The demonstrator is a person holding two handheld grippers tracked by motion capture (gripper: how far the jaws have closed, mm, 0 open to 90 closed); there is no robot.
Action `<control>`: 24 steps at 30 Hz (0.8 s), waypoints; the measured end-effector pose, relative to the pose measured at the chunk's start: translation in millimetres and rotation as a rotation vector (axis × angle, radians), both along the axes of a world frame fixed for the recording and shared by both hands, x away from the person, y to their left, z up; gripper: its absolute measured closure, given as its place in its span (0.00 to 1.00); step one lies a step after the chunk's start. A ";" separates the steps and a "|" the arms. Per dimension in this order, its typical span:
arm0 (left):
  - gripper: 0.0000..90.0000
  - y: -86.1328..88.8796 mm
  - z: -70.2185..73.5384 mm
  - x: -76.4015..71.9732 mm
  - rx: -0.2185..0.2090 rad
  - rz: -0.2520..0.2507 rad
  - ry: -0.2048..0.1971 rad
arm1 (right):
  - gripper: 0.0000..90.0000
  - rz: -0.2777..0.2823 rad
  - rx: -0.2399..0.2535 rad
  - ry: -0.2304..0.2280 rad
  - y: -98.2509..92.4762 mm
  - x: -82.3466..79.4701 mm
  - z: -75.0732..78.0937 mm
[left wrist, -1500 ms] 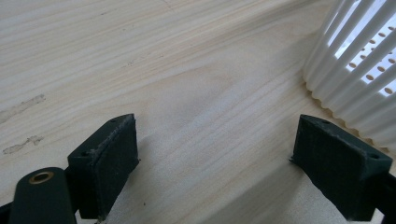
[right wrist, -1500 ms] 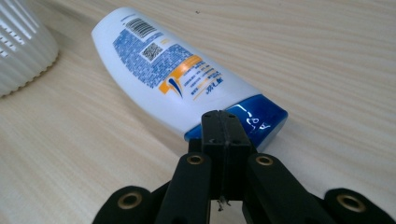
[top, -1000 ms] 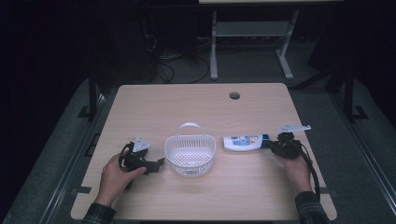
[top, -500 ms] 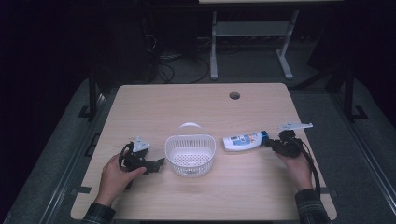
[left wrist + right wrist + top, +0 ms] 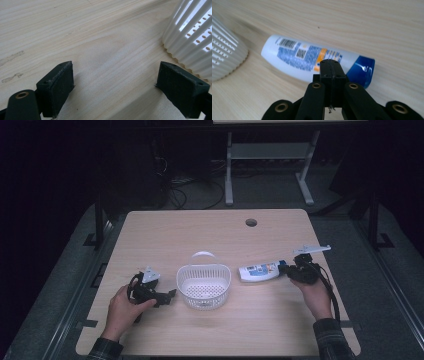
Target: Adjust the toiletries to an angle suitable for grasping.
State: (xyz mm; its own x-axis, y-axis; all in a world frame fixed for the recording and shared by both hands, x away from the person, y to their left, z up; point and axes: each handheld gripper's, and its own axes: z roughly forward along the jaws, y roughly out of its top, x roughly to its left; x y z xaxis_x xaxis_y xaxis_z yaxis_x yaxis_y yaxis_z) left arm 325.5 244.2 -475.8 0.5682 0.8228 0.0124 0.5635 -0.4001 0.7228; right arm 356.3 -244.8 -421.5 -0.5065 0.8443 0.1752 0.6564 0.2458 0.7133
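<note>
Right gripper (image 5: pixel 289 269) sits at the right side of the table (image 5: pixel 210 230), jaws pressed flat together with nothing between them. The white bottle (image 5: pixel 260 271) lies on its side just to the left of those closed tips, blue cap toward the gripper, rounded base pointing at the basket. In the right gripper view the shut jaws (image 5: pixel 333 72) stand over the bottle's (image 5: pixel 307 58) near edge by the cap; whether they touch it cannot be told.

Over on the left, the left gripper (image 5: pixel 170 296) is held low over the wood, jaws spread wide and empty, as the left gripper view (image 5: pixel 115 85) shows bare table between the two pads. The white slotted basket (image 5: pixel 204 285) stands between the two grippers, handle up, just right of the left gripper's tips and near the bottle's base. Its ribbed wall (image 5: pixel 192 37) fills the far right corner there.

The bottle's label carries a barcode, a square code and blue print with an orange band; the words are too small to read.
</note>
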 end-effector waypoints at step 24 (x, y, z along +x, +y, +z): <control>0.15 0.0 0.0 0.0 0.000 0.000 -0.001 | 1.00 0.058 0.024 0.001 53.2 48.4 28.8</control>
State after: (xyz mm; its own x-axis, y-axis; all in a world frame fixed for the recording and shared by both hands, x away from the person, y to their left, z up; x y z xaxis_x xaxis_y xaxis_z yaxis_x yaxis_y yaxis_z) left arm 325.6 244.3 -475.9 0.5683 0.8227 0.0127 0.5630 -0.4000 0.7232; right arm 404.7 -191.6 -392.7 -0.5543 0.8091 0.1953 0.6421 0.2665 0.7188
